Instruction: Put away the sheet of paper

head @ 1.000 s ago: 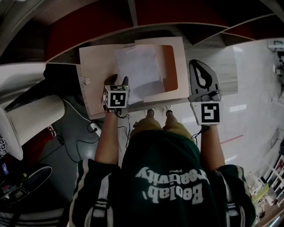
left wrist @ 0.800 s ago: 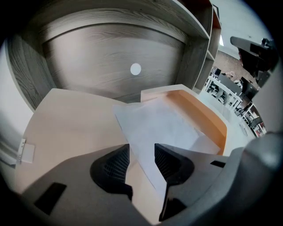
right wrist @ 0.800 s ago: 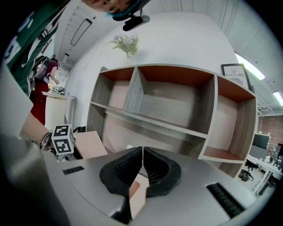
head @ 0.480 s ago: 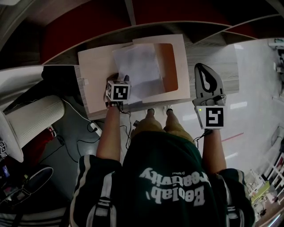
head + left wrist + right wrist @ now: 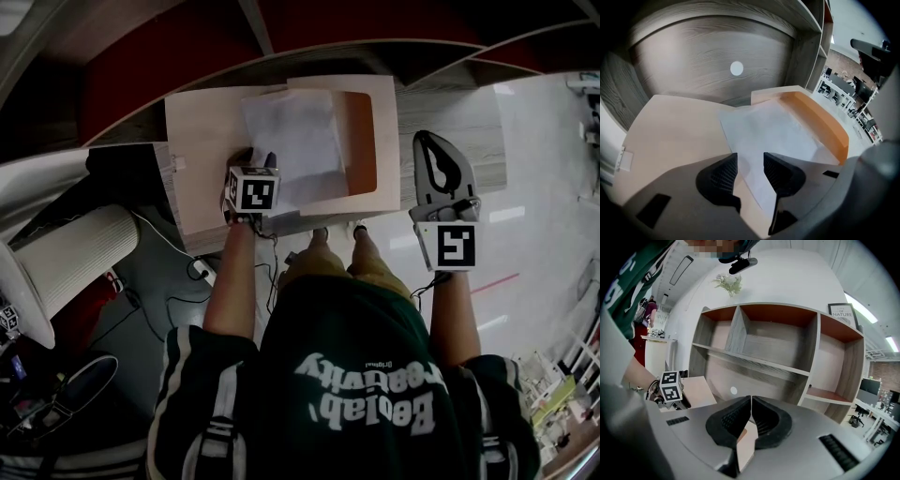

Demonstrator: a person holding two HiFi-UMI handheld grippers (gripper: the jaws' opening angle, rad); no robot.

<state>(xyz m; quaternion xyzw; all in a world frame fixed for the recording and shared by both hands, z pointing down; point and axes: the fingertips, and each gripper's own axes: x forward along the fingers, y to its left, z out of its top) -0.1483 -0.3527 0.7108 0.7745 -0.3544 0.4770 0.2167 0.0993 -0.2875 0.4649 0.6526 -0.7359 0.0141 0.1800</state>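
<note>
Paper (image 5: 291, 141): lies flat on the folder (image 5: 202, 141), partly over the folder's orange recess.
Handling: we judge it light, limp and apt to slide; best pinched at the corner nearest the folder's front edge.
Axis: long side runs from the folder's front to its back, slightly skewed.
Left gripper (image 5: 258, 159): jaws apart over that corner; whether they touch the paper, we cannot quite tell.
Right gripper (image 5: 433, 150): jaws pressed together, empty, right of the folder.
</note>
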